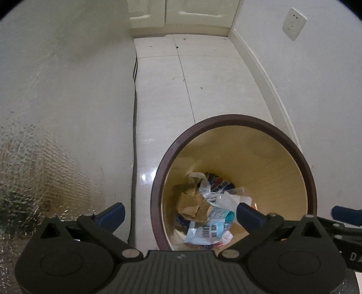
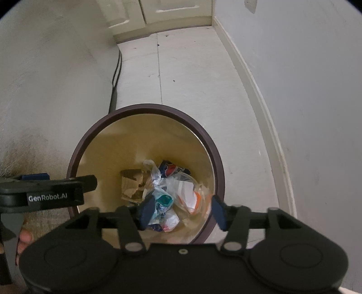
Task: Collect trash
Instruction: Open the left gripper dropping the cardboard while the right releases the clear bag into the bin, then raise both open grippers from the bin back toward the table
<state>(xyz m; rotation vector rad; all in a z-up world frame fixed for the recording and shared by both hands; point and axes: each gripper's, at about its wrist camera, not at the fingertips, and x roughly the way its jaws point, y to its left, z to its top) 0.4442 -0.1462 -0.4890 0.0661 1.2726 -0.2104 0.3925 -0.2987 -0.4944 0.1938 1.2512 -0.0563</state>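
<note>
A round bin with a dark brown rim (image 1: pixel 226 118) (image 2: pixel 144 107) and a beige inside stands on the floor. At its bottom lies trash: crumpled brown paper (image 1: pixel 190 203) (image 2: pixel 131 183), clear plastic wrappers (image 1: pixel 228 196) (image 2: pixel 181 187), a blue packet with a barcode (image 1: pixel 208 230) and a teal piece (image 2: pixel 164 200). My left gripper (image 1: pixel 181 213) hangs over the bin's left rim, open wide, with nothing in it. My right gripper (image 2: pixel 182 211) is above the bin's mouth, open, and the trash seen between its fingers lies far below. In the right wrist view the left gripper's blue finger (image 2: pixel 35 176) shows at the left.
The bin stands in a narrow strip of pale tiled floor (image 1: pixel 181 79). A stained wall (image 1: pixel 67 90) is on the left, with a black cable (image 1: pixel 135 67) at its foot. A white wall on the right carries a socket (image 1: pixel 294 23). Cabinet doors (image 1: pixel 181 13) close the far end.
</note>
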